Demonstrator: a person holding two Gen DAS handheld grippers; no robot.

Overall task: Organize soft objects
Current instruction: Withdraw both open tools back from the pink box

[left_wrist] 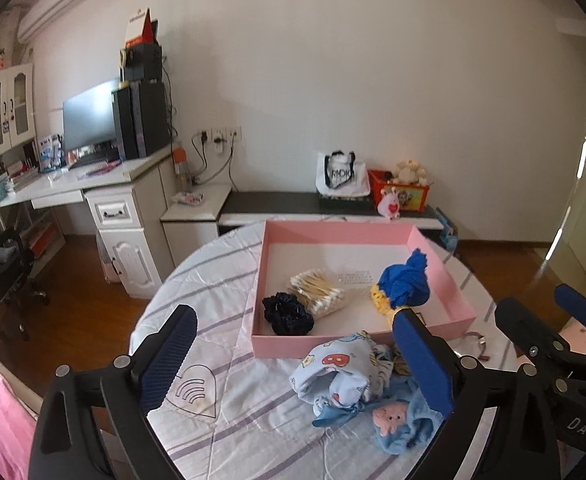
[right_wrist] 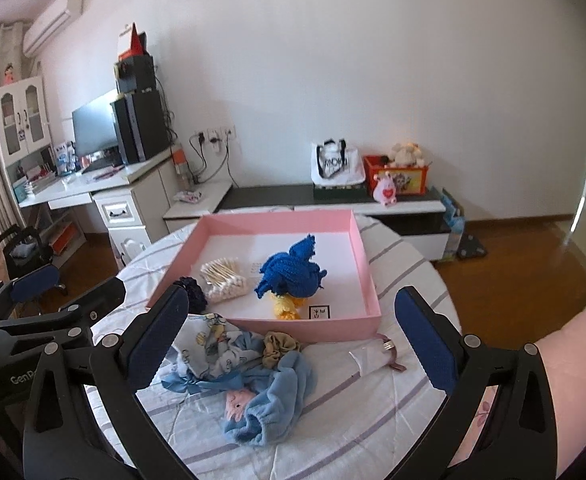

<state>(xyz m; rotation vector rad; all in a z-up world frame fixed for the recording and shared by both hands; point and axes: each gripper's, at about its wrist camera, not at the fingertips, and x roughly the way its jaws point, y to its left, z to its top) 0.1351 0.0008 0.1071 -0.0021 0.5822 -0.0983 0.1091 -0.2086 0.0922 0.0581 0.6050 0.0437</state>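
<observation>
3 soft things already sit in the pink box (right_wrist: 363, 268): a blue and yellow knitted toy (right_wrist: 291, 276), a dark scrunchie (left_wrist: 288, 314) and a bag of cotton swabs (left_wrist: 317, 293), grouped at its near side, likely because that is the easiest reach. Outside, just in front of the box wall, lies the unsorted pile: a printed cloth (left_wrist: 343, 368), a light blue towel (right_wrist: 281, 396) and a tan scrunchie (right_wrist: 279, 346). A watch (right_wrist: 387, 350) rests beside it. Both claws, the left gripper (left_wrist: 297, 360) and right gripper (right_wrist: 293, 344), hang released and empty above the pile, framing it, probably to pick next.
</observation>
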